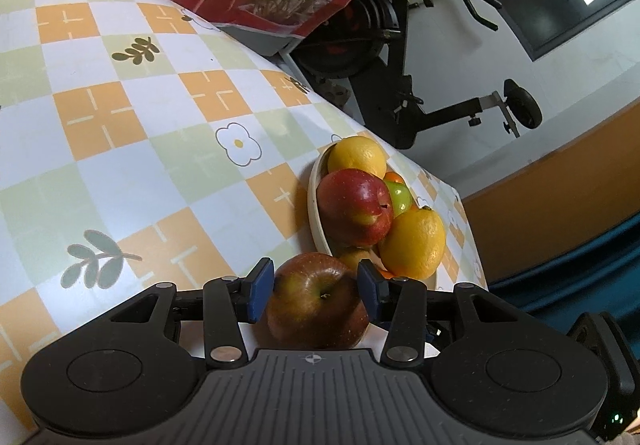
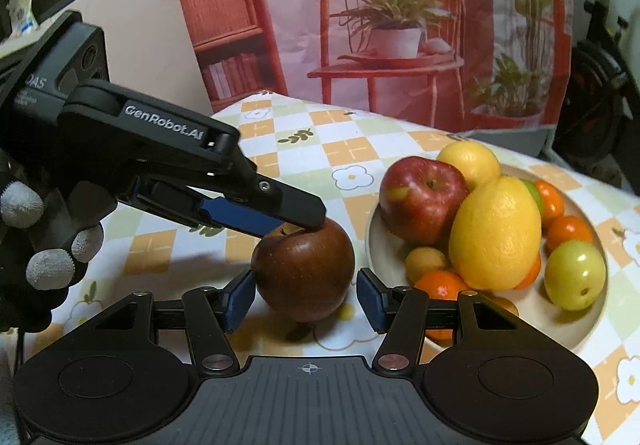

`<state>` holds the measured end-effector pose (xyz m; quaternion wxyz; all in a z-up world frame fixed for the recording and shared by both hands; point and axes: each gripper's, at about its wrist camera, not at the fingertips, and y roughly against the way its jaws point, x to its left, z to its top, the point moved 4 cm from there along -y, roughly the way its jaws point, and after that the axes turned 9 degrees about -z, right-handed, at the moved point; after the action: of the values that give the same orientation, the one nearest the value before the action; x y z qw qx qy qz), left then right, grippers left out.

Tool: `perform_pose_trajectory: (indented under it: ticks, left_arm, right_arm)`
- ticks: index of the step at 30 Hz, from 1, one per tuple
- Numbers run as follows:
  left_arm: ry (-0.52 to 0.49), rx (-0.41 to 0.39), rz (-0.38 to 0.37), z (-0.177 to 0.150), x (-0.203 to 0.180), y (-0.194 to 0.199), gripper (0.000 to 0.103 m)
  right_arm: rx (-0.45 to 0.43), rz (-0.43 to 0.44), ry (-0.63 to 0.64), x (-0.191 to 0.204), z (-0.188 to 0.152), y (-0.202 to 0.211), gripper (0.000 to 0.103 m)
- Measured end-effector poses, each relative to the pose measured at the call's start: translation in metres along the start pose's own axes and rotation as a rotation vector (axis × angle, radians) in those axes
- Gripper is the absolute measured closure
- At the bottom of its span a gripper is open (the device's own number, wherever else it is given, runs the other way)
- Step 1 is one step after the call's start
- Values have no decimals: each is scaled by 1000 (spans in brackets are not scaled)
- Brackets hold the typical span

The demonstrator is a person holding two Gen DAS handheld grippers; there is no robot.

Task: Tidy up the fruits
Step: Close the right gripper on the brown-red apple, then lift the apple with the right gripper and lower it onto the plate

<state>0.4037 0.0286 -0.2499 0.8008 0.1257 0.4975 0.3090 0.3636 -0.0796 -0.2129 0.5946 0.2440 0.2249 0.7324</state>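
Observation:
A dark red apple stands on the checked tablecloth just left of the cream fruit bowl. My left gripper comes in from the left, its blue pads closed on the apple's sides near the top. My right gripper is open, with the apple between its pads and a gap on each side. The bowl holds a red apple, two lemons, green fruits and small oranges.
The table carries an orange, green and white checked cloth. A printed backdrop of a red chair and plants hangs behind it. An exercise bike stands beyond the table's far edge.

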Motion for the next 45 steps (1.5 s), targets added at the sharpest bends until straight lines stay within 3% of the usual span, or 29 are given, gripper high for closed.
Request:
perform_pose_trajectory:
  ticks: [8,19,28,34,39,45]
  left_arm:
    - [44,-20,-13,-1,7,8,55]
    - [-46,-40,-15,5,-32,14,56]
    - [-153,-43,-12,17,-87,1,57]
    - [-250,-25,-13,34,-134,-30,57]
    - [-298,17,-2,43,-156,-70,57]
    - [-316,80,45,47,-156,-107,56]
  right_arm:
    - [-24,-80,132,25,5,-14,48]
    - [-143,-24,37,0,8,17,48]
    - [-244,-22,-39,-44,18,52,48]
    - [-302,-45,-72,-89,28,72,48]
    - [-309,-66,-98,-134,29,74,48]
    - [-285,-59,-145,-168,17,58,48]
